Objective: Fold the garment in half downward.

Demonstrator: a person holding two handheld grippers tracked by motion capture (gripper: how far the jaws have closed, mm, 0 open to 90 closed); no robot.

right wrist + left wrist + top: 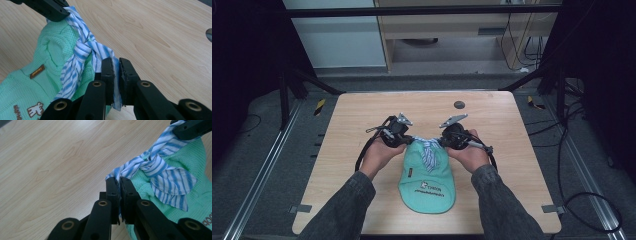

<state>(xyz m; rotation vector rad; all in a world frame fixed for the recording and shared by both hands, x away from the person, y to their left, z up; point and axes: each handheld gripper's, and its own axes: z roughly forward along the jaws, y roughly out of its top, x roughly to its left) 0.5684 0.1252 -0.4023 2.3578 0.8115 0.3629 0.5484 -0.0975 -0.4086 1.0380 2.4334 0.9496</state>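
A mint-green cap lies on the wooden table, its brim toward the person. At its far end sits a blue-and-white striped ribbon, knotted in the middle. My left gripper is shut on the ribbon's left end. My right gripper is shut on the right end. The ribbon runs between the two grippers, and loose tails hang over the cap. A brown label is stitched on the cap.
A dark round disc is set in the table near its far edge. Black cables trail from both grippers. Bare wood surrounds the cap on all sides. Dark frame legs and floor cables stand beyond the table.
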